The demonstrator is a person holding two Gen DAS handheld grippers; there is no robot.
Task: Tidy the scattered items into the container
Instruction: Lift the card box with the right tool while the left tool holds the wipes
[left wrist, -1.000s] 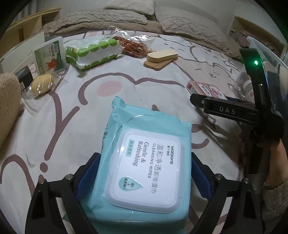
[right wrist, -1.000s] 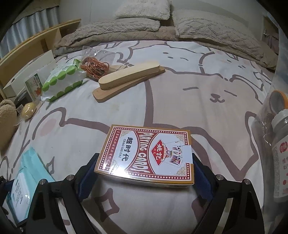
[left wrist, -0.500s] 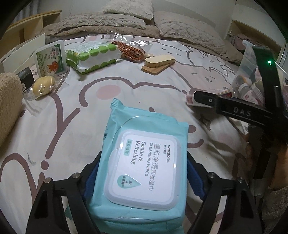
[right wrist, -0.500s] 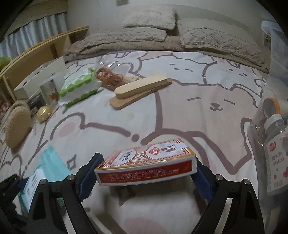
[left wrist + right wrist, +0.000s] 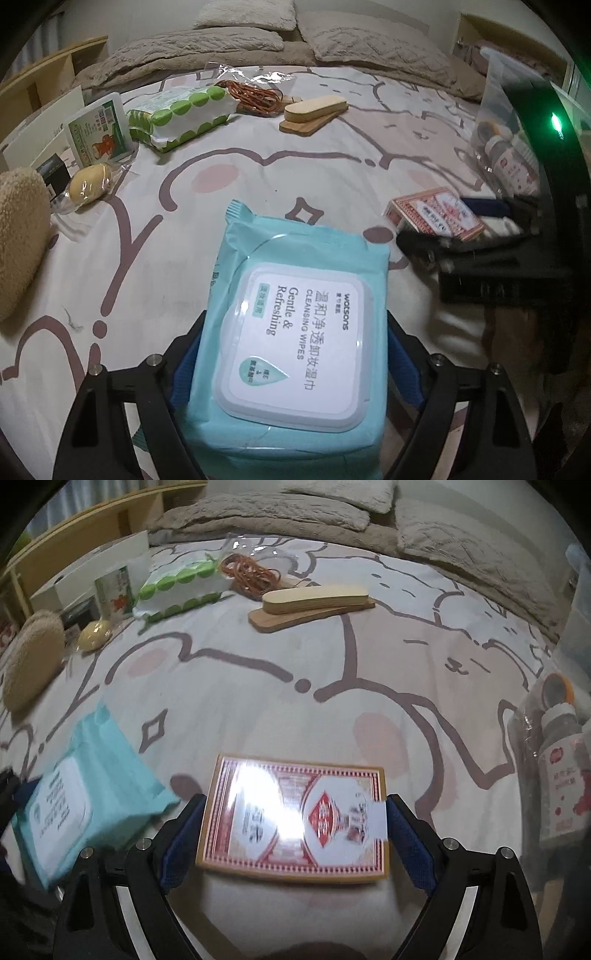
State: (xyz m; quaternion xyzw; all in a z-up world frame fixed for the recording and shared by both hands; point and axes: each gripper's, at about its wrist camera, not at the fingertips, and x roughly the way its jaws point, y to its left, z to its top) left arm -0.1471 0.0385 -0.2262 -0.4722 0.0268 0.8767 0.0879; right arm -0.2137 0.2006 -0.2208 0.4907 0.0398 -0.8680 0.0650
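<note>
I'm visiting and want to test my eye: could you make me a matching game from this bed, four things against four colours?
Things:
1. wipes pack
2. card box
3. cord coil
4. tissue pack

Colours:
A. white with green dots
B. orange
C. light teal
D. red and white

Pairs: 1-C, 2-D, 3-B, 4-A
</note>
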